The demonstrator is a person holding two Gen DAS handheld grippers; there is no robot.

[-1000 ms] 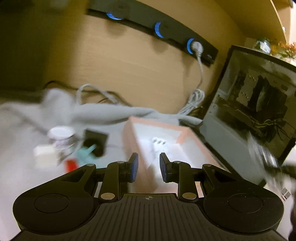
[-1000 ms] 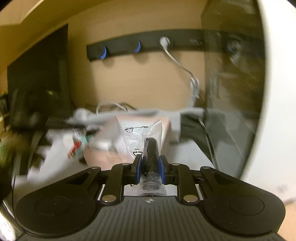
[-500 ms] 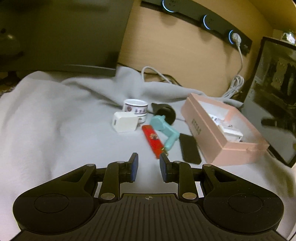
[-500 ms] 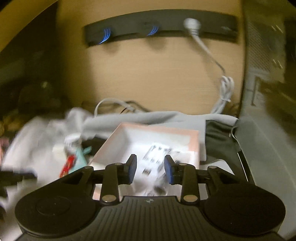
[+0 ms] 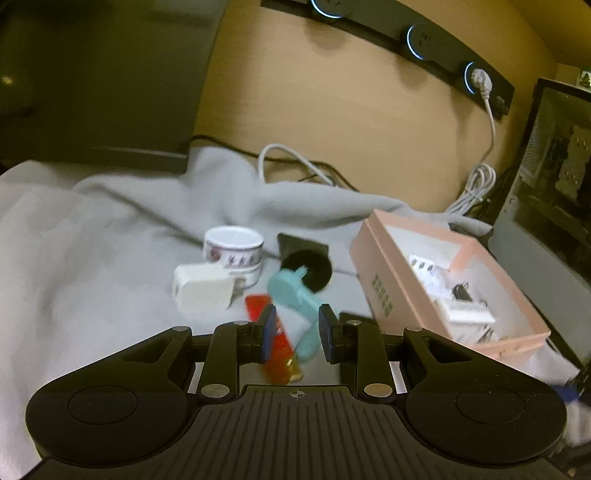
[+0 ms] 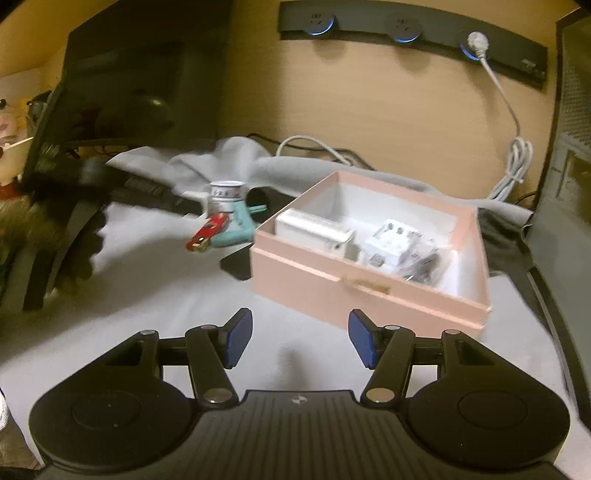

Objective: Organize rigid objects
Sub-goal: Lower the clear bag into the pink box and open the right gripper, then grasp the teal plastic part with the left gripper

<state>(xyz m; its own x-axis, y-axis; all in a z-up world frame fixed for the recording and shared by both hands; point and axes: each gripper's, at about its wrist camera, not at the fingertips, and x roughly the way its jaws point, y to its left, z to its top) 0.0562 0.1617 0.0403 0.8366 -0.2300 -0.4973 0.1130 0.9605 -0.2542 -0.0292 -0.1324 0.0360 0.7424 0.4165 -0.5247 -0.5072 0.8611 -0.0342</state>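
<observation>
A pink box (image 5: pixel 384 273) (image 6: pixel 317 273) sits on the grey cloth and holds a white adapter (image 6: pixel 314 227), a bagged plug (image 6: pixel 395 240) and a bagged black part (image 6: pixel 424 264). Left of it lie a teal handled tool (image 5: pixel 295 295) (image 6: pixel 236 225), a red flat stick (image 5: pixel 273 343) (image 6: pixel 208 230), a white charger (image 5: pixel 203 290), a tape roll (image 5: pixel 232 249) and a flat black piece (image 6: pixel 236 264). My left gripper (image 5: pixel 297 330) is open, its jaws on either side of the teal tool's handle. My right gripper (image 6: pixel 297 343) is wide open and empty, in front of the box.
A black disc (image 5: pixel 308 269) lies behind the teal tool. A white cable (image 6: pixel 513 162) hangs from the wall socket strip (image 6: pixel 406 31). A dark computer case (image 5: pixel 554 177) stands right of the box. A dark monitor (image 6: pixel 122 85) stands at the back left.
My right gripper let the bagged black part go into the box, opened wide and drew back. My left gripper swung away from the box, then closed in on the teal tool.
</observation>
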